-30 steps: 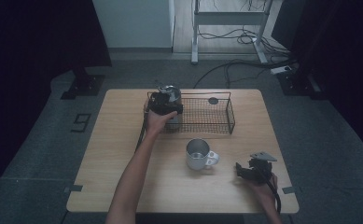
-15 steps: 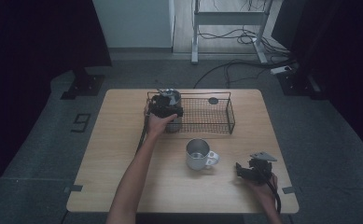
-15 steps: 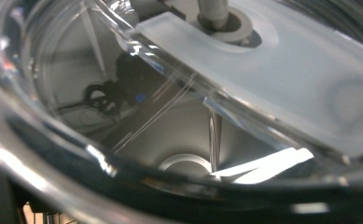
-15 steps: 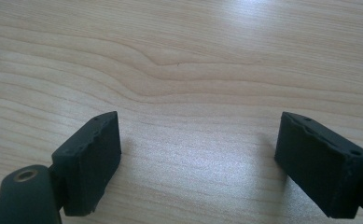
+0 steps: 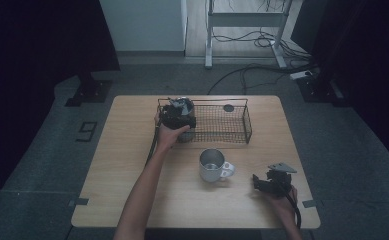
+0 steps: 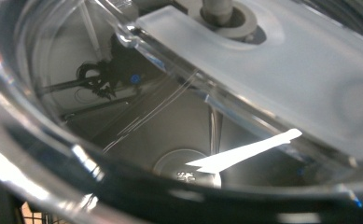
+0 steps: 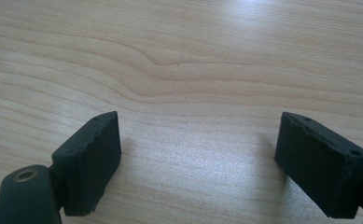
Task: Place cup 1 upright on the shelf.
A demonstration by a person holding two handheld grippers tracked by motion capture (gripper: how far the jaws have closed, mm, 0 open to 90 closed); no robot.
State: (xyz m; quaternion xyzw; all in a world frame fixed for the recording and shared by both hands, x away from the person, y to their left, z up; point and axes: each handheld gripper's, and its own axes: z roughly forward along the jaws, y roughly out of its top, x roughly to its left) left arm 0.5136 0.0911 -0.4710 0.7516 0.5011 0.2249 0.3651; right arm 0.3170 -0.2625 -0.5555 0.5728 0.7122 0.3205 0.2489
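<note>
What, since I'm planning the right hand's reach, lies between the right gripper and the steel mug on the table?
Nothing visible does. Bare table separates the right gripper from the steel mug, whose handle points toward it. The gripper's fingers stand open over plain wood. The wire basket sits beyond the mug, off that line.

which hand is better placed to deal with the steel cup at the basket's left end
Left. The left gripper is already over that steel cup in the wire basket; its camera looks into the cup. The right gripper rests open on bare table.

Mug (image 5: 212, 165) sits before wire basket (image 5: 217, 122), w/ tumbler (image 5: 183, 107) at basket's left end.
</note>
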